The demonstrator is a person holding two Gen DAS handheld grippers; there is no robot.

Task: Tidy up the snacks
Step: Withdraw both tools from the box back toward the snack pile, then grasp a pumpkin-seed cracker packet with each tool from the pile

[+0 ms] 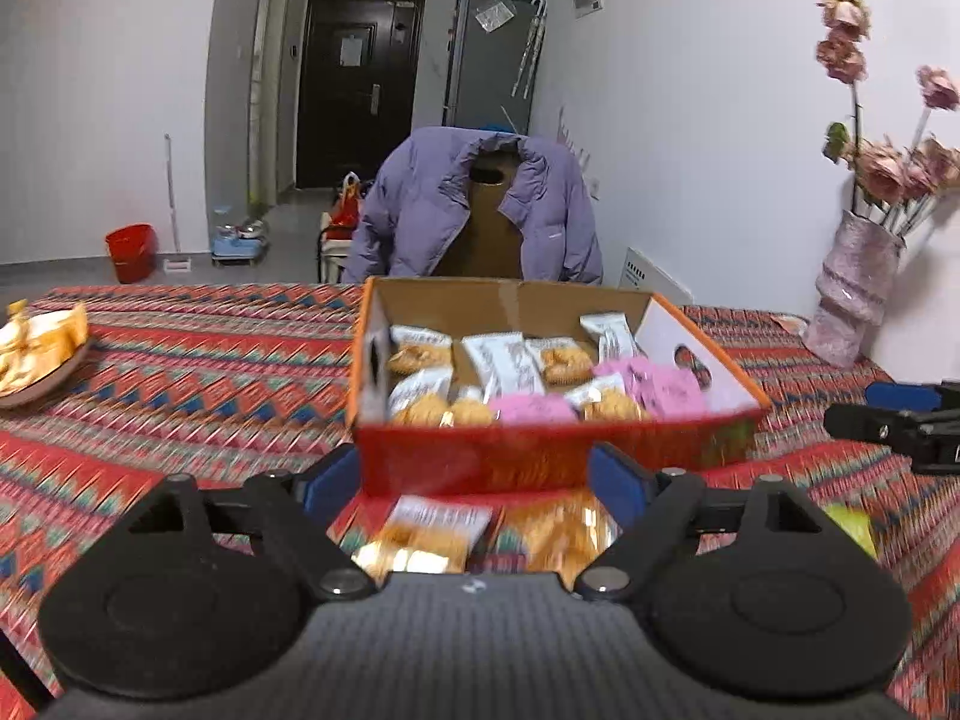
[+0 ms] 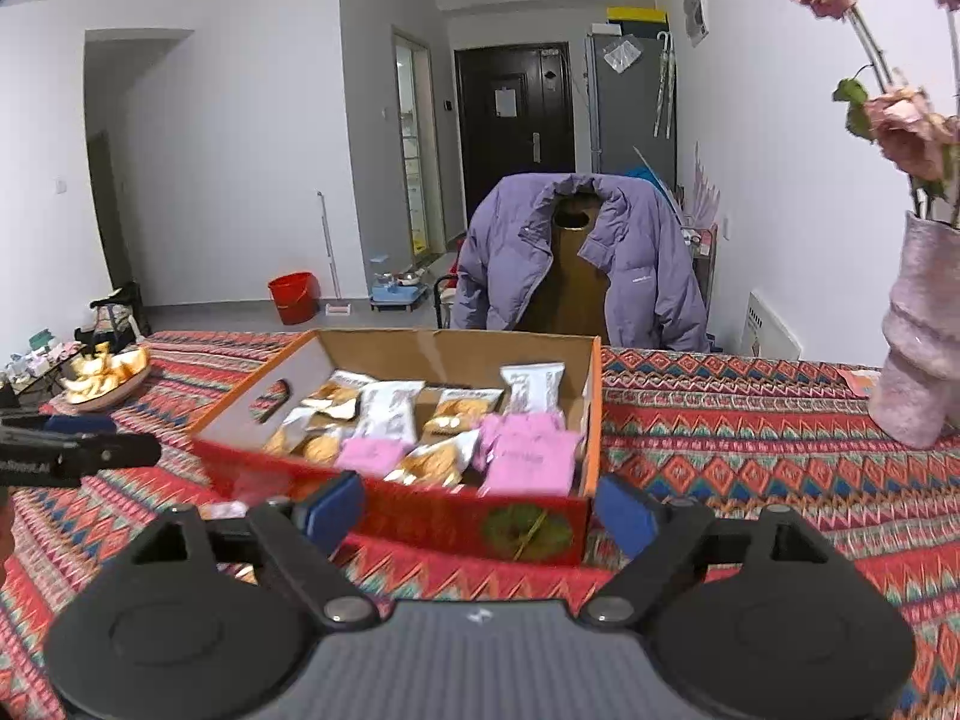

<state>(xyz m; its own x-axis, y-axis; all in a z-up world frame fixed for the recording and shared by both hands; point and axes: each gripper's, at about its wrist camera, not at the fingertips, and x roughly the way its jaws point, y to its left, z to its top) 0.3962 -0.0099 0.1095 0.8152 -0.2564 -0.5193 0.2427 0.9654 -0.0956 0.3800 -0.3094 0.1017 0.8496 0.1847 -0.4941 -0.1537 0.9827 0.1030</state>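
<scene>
No wording can be read anywhere. Beyond the fingers, the snack packets (image 2: 393,405) in the box (image 2: 420,507) carry dark print too blurred to make out. A paper notice (image 2: 506,102) on the far door (image 2: 513,120) is too small to read.

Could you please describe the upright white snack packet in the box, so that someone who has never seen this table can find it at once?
Start from the open red cardboard box on the patterned tablecloth. Look to its back right corner, behind the pink packets. There the white packet stands upright against the right wall, while the other white packets lie flat or tilted.
</scene>
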